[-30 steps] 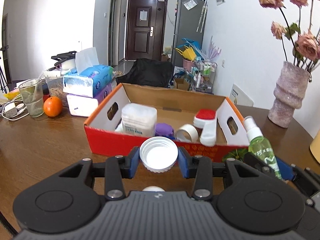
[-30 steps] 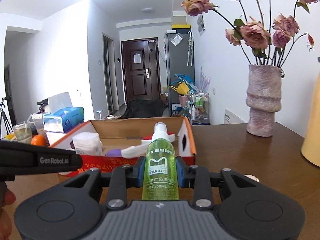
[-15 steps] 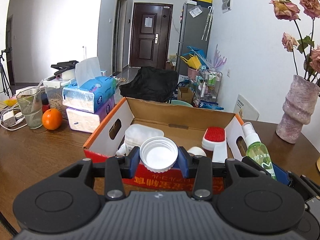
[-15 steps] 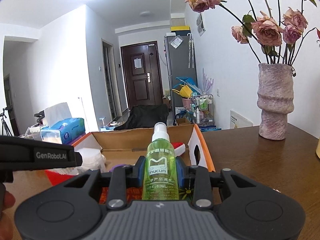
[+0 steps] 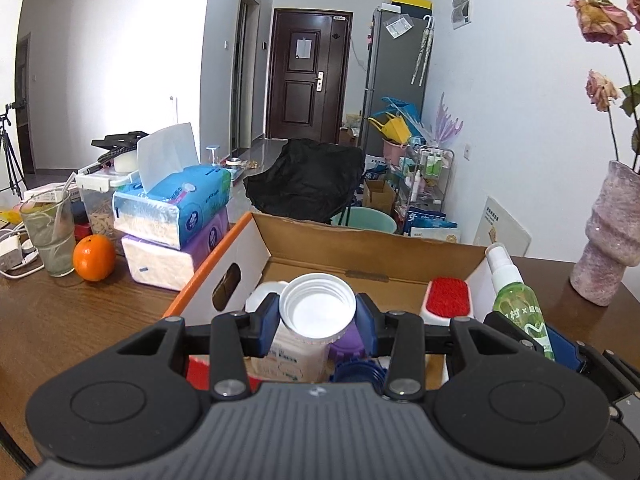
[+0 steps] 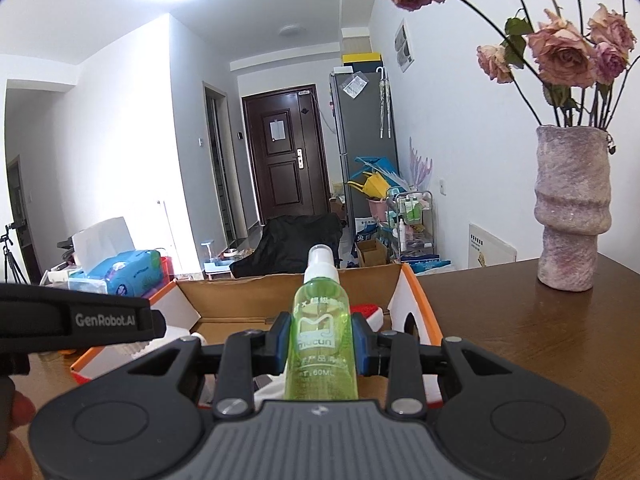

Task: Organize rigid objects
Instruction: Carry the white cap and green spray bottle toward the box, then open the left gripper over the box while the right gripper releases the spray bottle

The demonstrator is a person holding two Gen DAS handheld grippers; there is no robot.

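We hold a white screw lid in our left gripper, its blue pads clamped on the lid's rim, the open side turned toward the camera. It hangs over the near end of the cardboard box. Our right gripper is clamped on a green spray bottle, which stands upright between the pads with its white nozzle on top, also above the box's near edge.

Inside the box we see a red-and-white brush toward the right wall, a white container right under the lid, and a purple piece beside it. The box has orange edges, white flaps and oval hand holes.

The box sits on a dark brown wooden table. To its left lie two stacked tissue packs, an orange and a glass near white cables. To the right stands a rough pinkish vase with dried roses, well apart from the box.

Beyond the table the room runs to a dark brown door, with a grey fridge beside it, a wire rack of bottles, and a black covered chair just behind the box. The walls are white.
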